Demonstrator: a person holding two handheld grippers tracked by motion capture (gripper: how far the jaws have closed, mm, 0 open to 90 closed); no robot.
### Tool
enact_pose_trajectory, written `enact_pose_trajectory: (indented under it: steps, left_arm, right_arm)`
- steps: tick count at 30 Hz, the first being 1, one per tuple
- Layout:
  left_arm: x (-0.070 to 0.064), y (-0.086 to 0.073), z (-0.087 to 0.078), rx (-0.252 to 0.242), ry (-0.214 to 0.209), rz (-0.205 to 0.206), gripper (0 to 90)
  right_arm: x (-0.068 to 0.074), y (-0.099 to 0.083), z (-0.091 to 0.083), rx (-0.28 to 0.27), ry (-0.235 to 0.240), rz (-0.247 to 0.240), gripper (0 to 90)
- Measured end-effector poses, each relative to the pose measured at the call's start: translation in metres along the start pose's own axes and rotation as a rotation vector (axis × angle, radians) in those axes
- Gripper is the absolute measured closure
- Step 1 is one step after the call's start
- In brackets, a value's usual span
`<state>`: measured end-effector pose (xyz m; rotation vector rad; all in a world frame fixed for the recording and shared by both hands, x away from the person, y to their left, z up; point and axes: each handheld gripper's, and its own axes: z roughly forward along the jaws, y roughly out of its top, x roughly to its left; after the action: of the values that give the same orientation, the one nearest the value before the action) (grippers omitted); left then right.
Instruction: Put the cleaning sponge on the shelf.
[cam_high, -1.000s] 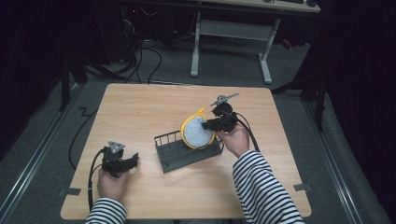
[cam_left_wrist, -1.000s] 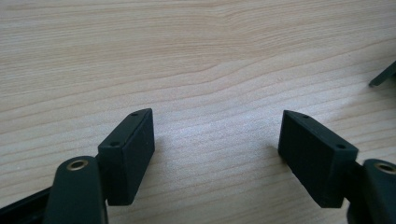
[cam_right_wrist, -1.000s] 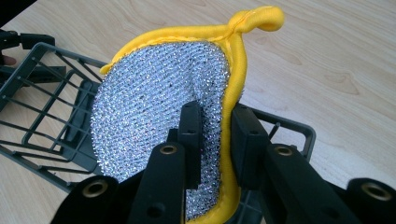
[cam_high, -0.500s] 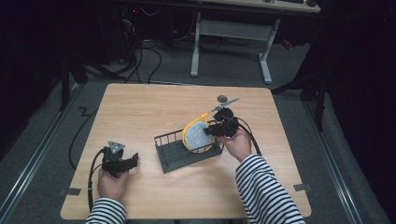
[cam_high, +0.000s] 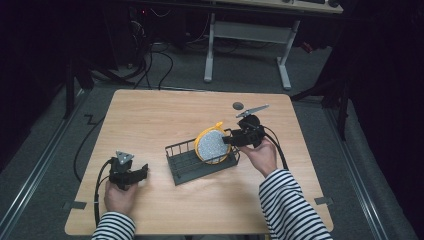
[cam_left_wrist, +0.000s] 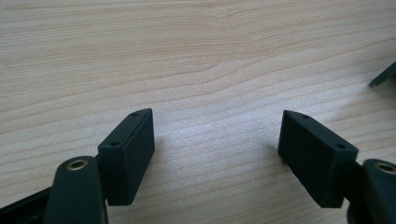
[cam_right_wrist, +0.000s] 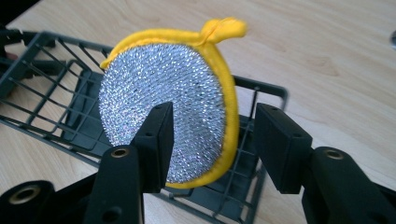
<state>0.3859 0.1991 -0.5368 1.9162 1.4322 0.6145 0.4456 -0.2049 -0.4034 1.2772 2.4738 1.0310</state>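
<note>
A round scrubbing pad (cam_high: 212, 145) with a silver mesh face and a yellow rim stands on edge in the right end of a dark wire rack (cam_high: 187, 165) at mid table. My right gripper (cam_high: 231, 140) is at the pad's right side. In the right gripper view the jaws straddle the pad's (cam_right_wrist: 163, 107) lower right edge; one is in front of the silver face, the other stands off the yellow rim with a gap, so the right gripper (cam_right_wrist: 215, 126) is open. The rack (cam_right_wrist: 46, 93) stretches off to the left. My left gripper (cam_high: 142, 170) rests low at the front left, and the left gripper (cam_left_wrist: 217, 135) is open over bare wood.
A small dark round object (cam_high: 238, 105) lies on the table behind the right gripper. Cables trail from both grippers toward the person. A white desk frame (cam_high: 245, 35) stands on the floor beyond the table's far edge.
The right gripper has lowered the pad a little to the left and down into the rack's right end. The left gripper has stayed put.
</note>
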Motion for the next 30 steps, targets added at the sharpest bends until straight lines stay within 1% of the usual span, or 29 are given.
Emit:
enact_pose_trajectory:
  steps: [2, 3, 6, 7, 8, 10, 11, 14, 15, 17, 18, 19, 20, 21, 22, 23, 24, 25, 26, 27, 28, 29, 30]
  left_arm:
    - [0.000, 0.000, 0.000, 0.001, -0.001, 0.000, 27.4]
    - [0.000, 0.000, 0.000, 0.001, -0.001, 0.000, 27.4]
    - [0.000, 0.000, 0.000, 0.001, -0.001, 0.000, 27.4]
    - [0.000, 0.000, 0.000, 0.001, -0.001, 0.000, 27.4]
    - [0.000, 0.000, 0.000, 0.000, 0.000, -0.001, 27.4]
    - [0.000, 0.000, 0.000, 0.000, 0.000, -0.001, 27.4]
    - [0.000, 0.000, 0.000, -0.001, 0.001, -0.001, 27.4]
    - [0.000, 0.000, 0.000, -0.001, 0.001, -0.001, 27.5]
    - [0.000, 0.000, 0.000, -0.001, 0.001, -0.001, 27.4]
    - [0.000, 0.000, 0.000, -0.001, 0.001, -0.001, 27.5]
    - [0.000, 0.000, 0.000, 0.001, 0.000, 0.000, 27.5]
    - [0.000, 0.000, 0.000, 0.000, 0.001, 0.000, 27.5]
    - [0.000, 0.000, 0.000, 0.000, 0.001, 0.000, 27.5]
    - [0.000, 0.000, 0.000, 0.000, 0.001, 0.000, 27.5]
    - [0.000, 0.000, 0.000, 0.001, 0.001, 0.000, 27.5]
    - [0.000, 0.000, 0.000, 0.000, 0.000, 0.000, 27.5]
    - [0.000, 0.000, 0.000, -0.001, 0.001, -0.001, 27.5]
    - [0.000, 0.000, 0.000, 0.000, 0.000, -0.001, 27.5]
    - [0.000, 0.000, 0.000, 0.000, 0.000, -0.001, 27.5]
    - [0.000, 0.000, 0.000, 0.000, 0.000, -0.001, 27.5]
    - [0.000, 0.000, 0.000, 0.000, 0.000, -0.001, 27.5]
    - [0.000, 0.000, 0.000, 0.000, 0.000, -0.001, 27.5]
    - [0.000, 0.000, 0.000, 0.000, 0.000, -0.001, 27.5]
  right_arm:
    - [-0.005, -0.004, -0.012, -0.024, -0.012, 0.010, 48.1]
    - [-0.006, -0.006, -0.014, -0.032, -0.016, 0.010, 48.2]
    - [-0.012, -0.013, -0.022, -0.052, -0.027, 0.037, 48.4]
    - [-0.012, -0.013, -0.022, -0.052, -0.027, 0.037, 48.4]
    - [-0.017, -0.018, -0.026, -0.055, -0.042, 0.049, 48.4]
    - [-0.019, -0.021, -0.029, -0.057, -0.048, 0.052, 48.5]
    - [-0.022, -0.026, -0.034, -0.073, -0.053, 0.071, 49.0]
    - [-0.026, -0.031, -0.040, -0.083, -0.060, 0.077, 49.0]
    - [-0.030, -0.037, -0.045, -0.084, -0.071, 0.091, 48.9]
    - [-0.031, -0.039, -0.047, -0.085, -0.076, 0.094, 48.9]
    - [-0.034, -0.044, -0.054, -0.102, -0.087, 0.099, 49.2]
    - [-0.035, -0.046, -0.057, -0.113, -0.087, 0.104, 49.3]
    - [-0.035, -0.046, -0.057, -0.113, -0.087, 0.104, 49.3]
    - [-0.038, -0.052, -0.061, -0.123, -0.088, 0.124, 49.3]
    - [-0.038, -0.052, -0.061, -0.123, -0.088, 0.124, 49.3]
    - [-0.040, -0.055, -0.063, -0.122, -0.094, 0.131, 49.3]
    - [-0.043, -0.061, -0.066, -0.114, -0.110, 0.136, 49.2]
    - [-0.044, -0.062, -0.067, -0.116, -0.114, 0.138, 49.3]
    - [-0.044, -0.062, -0.067, -0.116, -0.114, 0.138, 49.3]
    - [-0.046, -0.067, -0.070, -0.135, -0.109, 0.159, 49.0]
    - [-0.046, -0.067, -0.070, -0.135, -0.109, 0.159, 49.0]
    - [-0.047, -0.070, -0.070, -0.137, -0.105, 0.168, 48.8]
    - [-0.049, -0.074, -0.069, -0.129, -0.111, 0.167, 48.3]
